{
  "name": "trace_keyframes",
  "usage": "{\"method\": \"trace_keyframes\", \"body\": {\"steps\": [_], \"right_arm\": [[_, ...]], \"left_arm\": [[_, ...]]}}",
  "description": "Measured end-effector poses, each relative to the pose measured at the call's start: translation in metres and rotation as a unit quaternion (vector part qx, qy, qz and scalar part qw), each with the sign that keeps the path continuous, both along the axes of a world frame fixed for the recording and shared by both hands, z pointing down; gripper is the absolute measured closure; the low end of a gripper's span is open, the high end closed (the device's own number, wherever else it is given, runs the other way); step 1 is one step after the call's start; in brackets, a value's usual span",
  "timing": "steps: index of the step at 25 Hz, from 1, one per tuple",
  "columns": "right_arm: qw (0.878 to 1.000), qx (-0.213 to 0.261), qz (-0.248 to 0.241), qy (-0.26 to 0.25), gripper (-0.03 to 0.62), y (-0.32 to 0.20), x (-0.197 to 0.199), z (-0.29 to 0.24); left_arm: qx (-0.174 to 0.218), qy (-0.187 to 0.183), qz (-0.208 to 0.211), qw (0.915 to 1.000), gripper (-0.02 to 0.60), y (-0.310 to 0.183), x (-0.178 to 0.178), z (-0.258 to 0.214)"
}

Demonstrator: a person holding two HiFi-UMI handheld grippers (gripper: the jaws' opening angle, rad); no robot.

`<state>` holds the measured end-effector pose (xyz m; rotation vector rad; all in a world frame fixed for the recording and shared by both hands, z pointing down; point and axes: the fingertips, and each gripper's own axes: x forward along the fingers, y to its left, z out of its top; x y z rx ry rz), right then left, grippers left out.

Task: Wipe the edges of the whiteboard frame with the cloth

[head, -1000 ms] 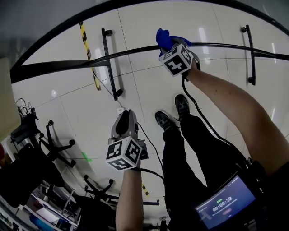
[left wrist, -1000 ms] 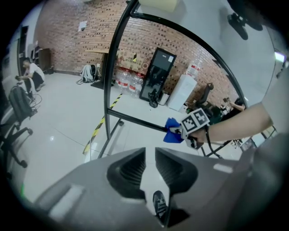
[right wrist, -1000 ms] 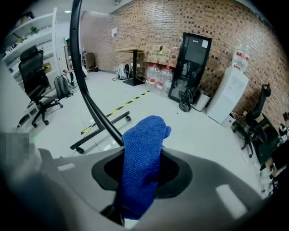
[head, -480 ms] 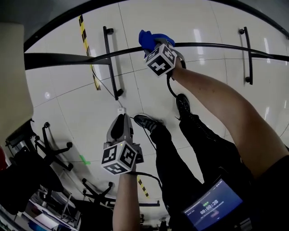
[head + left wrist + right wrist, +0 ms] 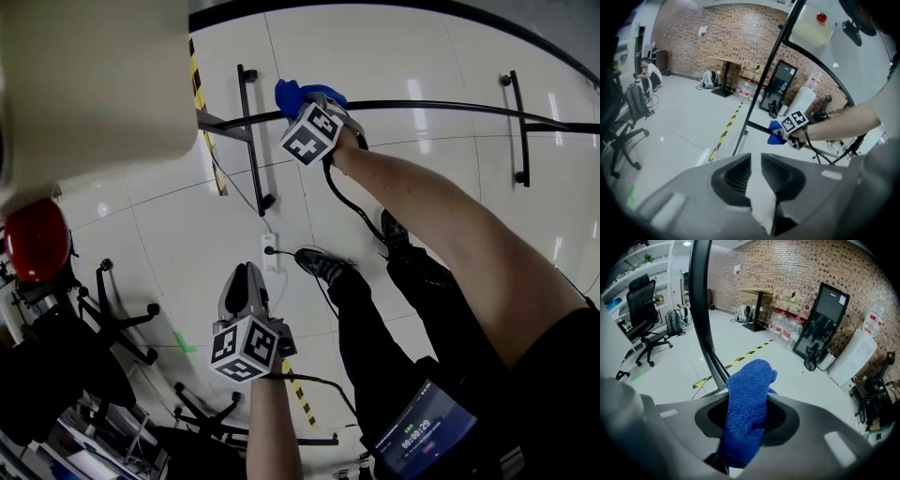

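Note:
My right gripper (image 5: 302, 101) is shut on a blue cloth (image 5: 292, 93) and holds it against the black bar of the whiteboard frame (image 5: 450, 105), near the bar's left end in the head view. In the right gripper view the cloth (image 5: 747, 390) sticks out between the jaws, with a black frame post (image 5: 704, 319) just behind it. My left gripper (image 5: 246, 279) hangs lower, over the floor, shut and with nothing in it. The left gripper view looks past its closed jaws (image 5: 756, 171) to the cloth (image 5: 774, 136) on the frame (image 5: 776, 56).
A beige blurred object (image 5: 94, 84) and a red one (image 5: 37, 239) fill the head view's upper left. Office chairs (image 5: 117, 314) stand at the lower left. A power strip (image 5: 269, 251), yellow-black tape (image 5: 200, 89), the stand's feet (image 5: 253, 141) and the person's shoes (image 5: 323, 264) are on the floor.
My right gripper has slid the cloth leftward along the frame bar. The left gripper has drifted the same way, and the beige and red objects have come into the head view.

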<state>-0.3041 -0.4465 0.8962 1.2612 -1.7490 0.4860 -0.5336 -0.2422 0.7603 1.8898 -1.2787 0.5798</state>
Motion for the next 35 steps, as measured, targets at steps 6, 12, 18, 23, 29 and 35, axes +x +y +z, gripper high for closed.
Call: {"method": "trace_keyframes", "body": {"steps": [6,12,18,23,29,35], "right_arm": [[0.998,-0.004,-0.055,0.038,0.451,0.009,-0.025,0.014],[0.994,-0.014,-0.090,0.066,0.442,-0.003,-0.021,0.015],[0.994,-0.006,-0.097,0.044,0.442,-0.021,-0.029,0.005],[0.993,-0.002,-0.109,0.039,0.442,-0.041,-0.066,0.015],[0.990,-0.014,-0.131,0.058,0.441,-0.050,-0.084,0.025],[0.988,-0.036,-0.142,0.042,0.454,-0.048,-0.095,0.020]], "left_arm": [[0.008,0.011,-0.043,0.9990,0.514,0.024,-0.014,0.008],[0.002,0.029,-0.097,0.9949,0.514,0.050,-0.011,0.025],[-0.013,0.034,-0.127,0.9913,0.515,0.056,-0.015,0.037],[-0.016,0.037,-0.133,0.9903,0.515,0.038,-0.036,0.052],[-0.005,0.036,-0.148,0.9883,0.526,0.017,-0.059,0.050],[-0.001,0.032,-0.142,0.9893,0.528,0.006,-0.072,0.036]]}}
